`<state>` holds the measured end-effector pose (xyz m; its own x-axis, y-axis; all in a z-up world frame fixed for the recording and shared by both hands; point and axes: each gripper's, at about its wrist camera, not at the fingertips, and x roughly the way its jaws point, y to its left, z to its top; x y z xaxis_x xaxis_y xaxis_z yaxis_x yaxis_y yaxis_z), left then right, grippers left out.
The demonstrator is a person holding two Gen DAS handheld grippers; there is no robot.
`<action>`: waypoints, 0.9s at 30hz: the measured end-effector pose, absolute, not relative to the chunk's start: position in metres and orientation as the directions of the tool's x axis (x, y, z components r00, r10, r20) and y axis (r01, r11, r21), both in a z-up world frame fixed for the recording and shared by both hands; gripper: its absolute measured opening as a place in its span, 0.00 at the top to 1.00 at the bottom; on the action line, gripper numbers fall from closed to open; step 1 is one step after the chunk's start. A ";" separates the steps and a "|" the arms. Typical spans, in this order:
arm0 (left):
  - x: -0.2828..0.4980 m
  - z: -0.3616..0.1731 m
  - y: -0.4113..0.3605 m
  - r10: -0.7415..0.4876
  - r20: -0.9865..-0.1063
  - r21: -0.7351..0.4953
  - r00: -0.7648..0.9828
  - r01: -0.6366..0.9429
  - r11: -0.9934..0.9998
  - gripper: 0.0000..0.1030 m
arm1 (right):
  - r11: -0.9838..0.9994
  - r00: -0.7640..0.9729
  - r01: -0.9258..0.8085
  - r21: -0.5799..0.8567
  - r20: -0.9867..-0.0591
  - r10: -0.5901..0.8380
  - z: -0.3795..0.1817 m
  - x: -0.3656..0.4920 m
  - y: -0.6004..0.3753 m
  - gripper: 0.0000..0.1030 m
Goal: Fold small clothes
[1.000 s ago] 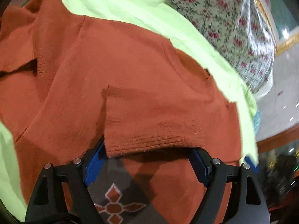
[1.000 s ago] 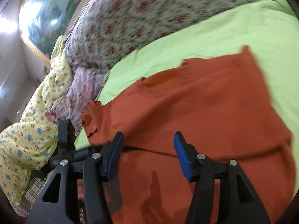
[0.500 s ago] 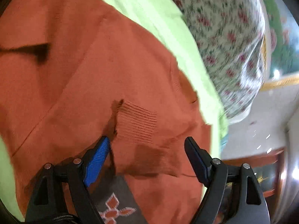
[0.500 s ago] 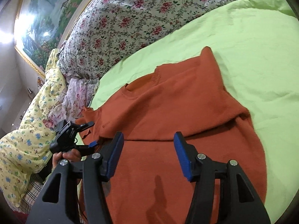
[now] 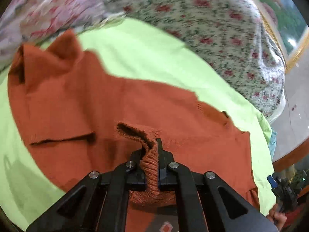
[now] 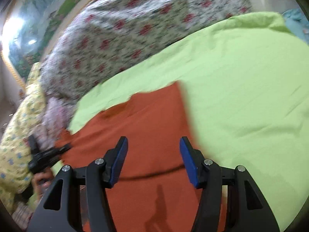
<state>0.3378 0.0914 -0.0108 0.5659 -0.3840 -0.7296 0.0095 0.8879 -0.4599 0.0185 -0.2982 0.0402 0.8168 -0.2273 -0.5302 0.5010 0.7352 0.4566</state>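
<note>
- Left wrist view: the left gripper (image 5: 152, 154) had just snapped closed, and its jaws pinched a ribbed cuff (image 5: 149, 166) of the orange sweater (image 5: 108, 104).
- The cuff stood up between the jaws, its frayed edge curling away to the left.
- The sweater lay spread on a lime sheet (image 5: 154, 58), with a floral quilt (image 5: 222, 29) bunched beyond it.
- A grey patch with an orange diamond motif (image 5: 167, 226) showed at the bottom edge; no writing could be read on it.
- Right wrist view: the right gripper (image 6: 153, 160) hung over the sweater (image 6: 150, 131) with its blue pads (image 6: 120, 160) about half apart and nothing between them.
- The sweater's right edge met the lime sheet (image 6: 241, 96) just beside the right pad.
- At far left, a hand (image 6: 41, 179) held the other gripper, blurred, against yellow printed fabric (image 6: 17, 145).
- No brand or label was legible.
</note>
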 end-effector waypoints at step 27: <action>0.334 -0.028 0.053 -0.265 -0.793 -0.239 0.548 0.120 0.964 0.89 | 0.746 0.661 0.580 0.328 -0.725 -0.195 -0.016 0.109 -0.382 0.84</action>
<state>0.3338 0.0533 -0.0279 0.5484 -0.2651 -0.7930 0.1201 0.9635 -0.2391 0.1086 -0.3816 -0.0155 0.6609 -0.1951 -0.7246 0.5797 0.7459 0.3279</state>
